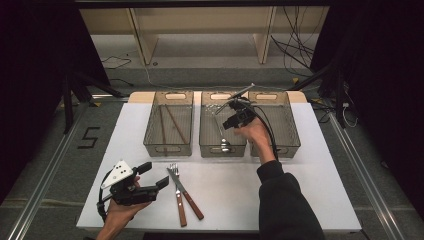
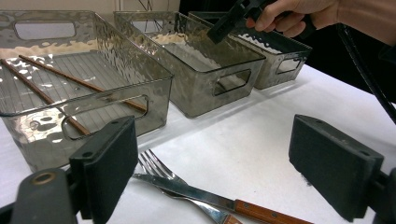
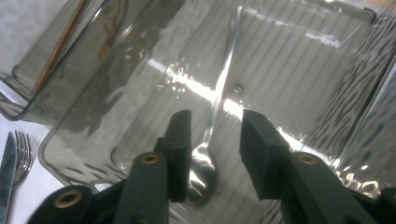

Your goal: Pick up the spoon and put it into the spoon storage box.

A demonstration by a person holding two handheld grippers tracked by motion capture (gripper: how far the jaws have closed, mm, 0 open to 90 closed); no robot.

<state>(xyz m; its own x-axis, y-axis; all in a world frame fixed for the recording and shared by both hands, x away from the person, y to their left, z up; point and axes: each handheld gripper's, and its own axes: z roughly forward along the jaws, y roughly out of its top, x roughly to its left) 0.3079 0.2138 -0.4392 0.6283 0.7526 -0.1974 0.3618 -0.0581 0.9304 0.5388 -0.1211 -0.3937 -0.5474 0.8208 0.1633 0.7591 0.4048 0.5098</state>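
My left gripper (image 1: 150,181) hovers with jaws wide apart and empty over the white table (image 1: 300,200), just beside the fork (image 1: 174,172) and the knife (image 1: 185,190), which lie crossed. The left bin (image 1: 169,124) holds two chopsticks (image 1: 170,125). My right gripper (image 3: 212,140) hangs over the middle bin (image 1: 222,125), its jaws parted and holding nothing; the spoon (image 3: 205,163) lies on the bin floor below them. That spoon looks light, stiff and slippery, so I judge the thin handle the best place to pinch it.
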